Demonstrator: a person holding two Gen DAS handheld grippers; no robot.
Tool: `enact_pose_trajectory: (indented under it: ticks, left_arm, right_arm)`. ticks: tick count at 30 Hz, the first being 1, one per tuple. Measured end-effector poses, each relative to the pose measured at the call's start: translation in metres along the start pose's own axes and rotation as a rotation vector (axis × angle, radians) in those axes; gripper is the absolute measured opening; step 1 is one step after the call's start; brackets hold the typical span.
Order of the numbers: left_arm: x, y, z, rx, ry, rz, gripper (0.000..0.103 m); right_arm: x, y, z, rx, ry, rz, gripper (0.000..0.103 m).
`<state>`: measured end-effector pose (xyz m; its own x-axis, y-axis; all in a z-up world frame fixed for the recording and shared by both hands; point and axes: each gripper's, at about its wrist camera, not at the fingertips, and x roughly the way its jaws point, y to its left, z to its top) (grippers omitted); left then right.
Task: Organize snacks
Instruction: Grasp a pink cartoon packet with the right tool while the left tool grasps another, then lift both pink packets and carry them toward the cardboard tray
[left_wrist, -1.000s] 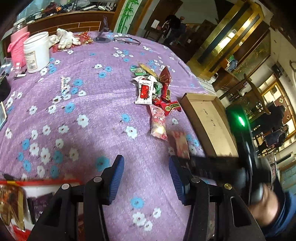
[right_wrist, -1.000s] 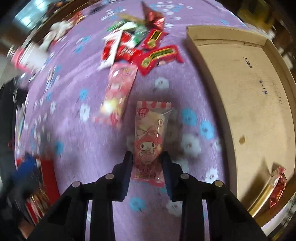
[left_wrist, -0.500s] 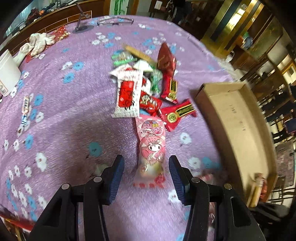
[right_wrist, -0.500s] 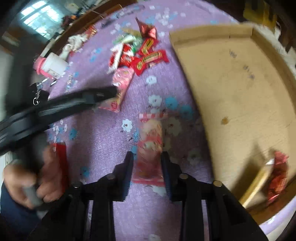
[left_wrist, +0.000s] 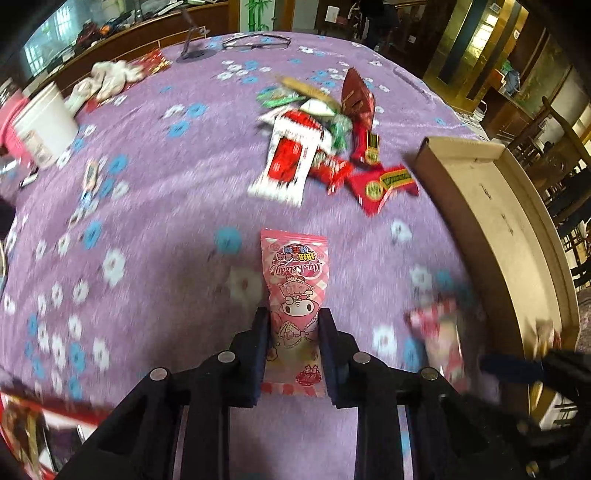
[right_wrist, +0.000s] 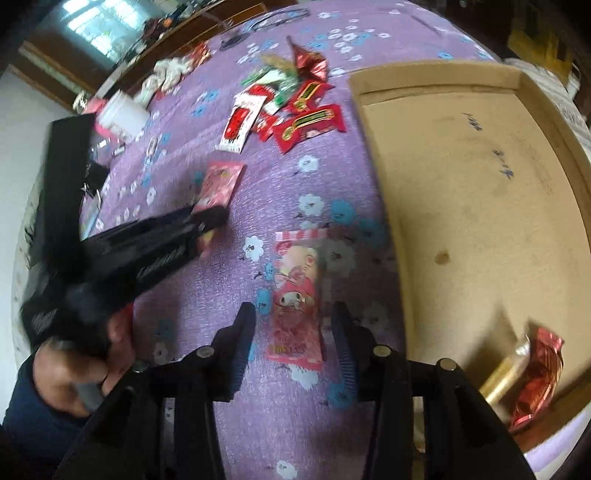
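Observation:
My left gripper (left_wrist: 292, 321) is shut on a pink My Melody snack packet (left_wrist: 293, 295) lying on the purple flowered cloth; the packet also shows in the right wrist view (right_wrist: 218, 184), with the left gripper (right_wrist: 210, 221) on it. My right gripper (right_wrist: 293, 317) is open around a second pink packet (right_wrist: 295, 295), jaws apart from its sides; this packet shows blurred in the left wrist view (left_wrist: 439, 339). A pile of red, white and green snacks (left_wrist: 325, 147) lies farther on. A cardboard tray (right_wrist: 461, 184) sits to the right, with a red wrapper (right_wrist: 535, 380) in its near corner.
A white tub (left_wrist: 44, 122), white gloves (left_wrist: 107, 81) and glasses (left_wrist: 255, 40) sit at the far left and back of the table. A red-edged bag (left_wrist: 26, 428) lies at the near left. The table edge drops off beyond the tray (left_wrist: 498, 221).
My left gripper moved onto the first pink packet and shut on it. My right gripper, which was shut on the second pink packet, has opened; that packet now lies between its jaws.

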<state>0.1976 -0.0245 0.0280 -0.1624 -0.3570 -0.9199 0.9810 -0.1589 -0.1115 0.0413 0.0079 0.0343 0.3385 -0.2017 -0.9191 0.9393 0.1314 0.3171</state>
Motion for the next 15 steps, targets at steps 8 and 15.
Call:
enact_pose_trajectory:
  ticks: [8,15]
  left_arm:
    - [-0.007,0.002,-0.019,-0.001,-0.003,0.005,0.026]
    - [-0.009,0.002,-0.023,0.019,-0.016,0.010,0.026]
  right_arm:
    - [0.032,0.020,0.007,-0.090,0.036,-0.160,0.074]
    - [0.029,0.015,0.009,-0.016,-0.022,-0.089,0.075]
